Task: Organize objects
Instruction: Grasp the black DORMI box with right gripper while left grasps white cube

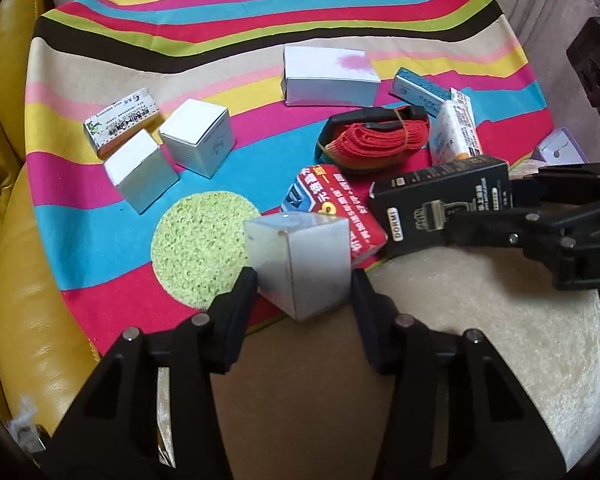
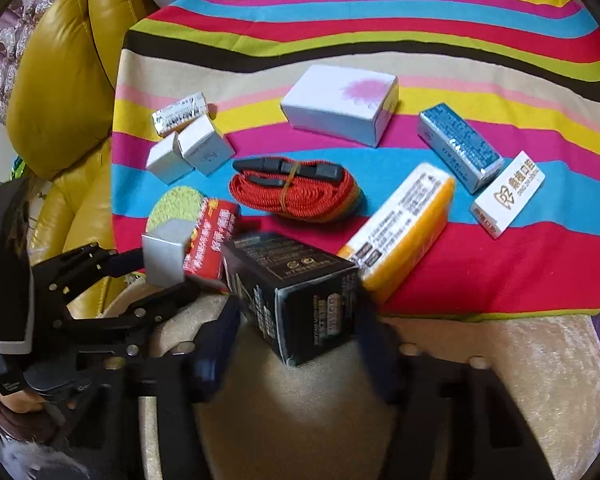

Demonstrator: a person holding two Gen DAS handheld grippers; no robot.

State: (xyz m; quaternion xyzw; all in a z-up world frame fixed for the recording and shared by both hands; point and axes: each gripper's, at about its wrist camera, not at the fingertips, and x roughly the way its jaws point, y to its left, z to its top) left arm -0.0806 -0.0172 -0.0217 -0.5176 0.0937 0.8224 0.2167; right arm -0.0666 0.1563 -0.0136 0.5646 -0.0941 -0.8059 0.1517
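Note:
My left gripper is shut on a small white cube box, a finger pressed to each side, just above the near edge of the striped cloth. The right wrist view shows the same cube in the left gripper at far left. My right gripper is shut on a black carton, blurred fingers flanking its near end. In the left wrist view, the black carton is held by the right gripper coming in from the right.
On the cloth lie two white cubes, a green-printed box, a large white box, a red strap bundle, a red packet, a green sponge, a blue box and a yellow-edged box. A yellow sofa is left.

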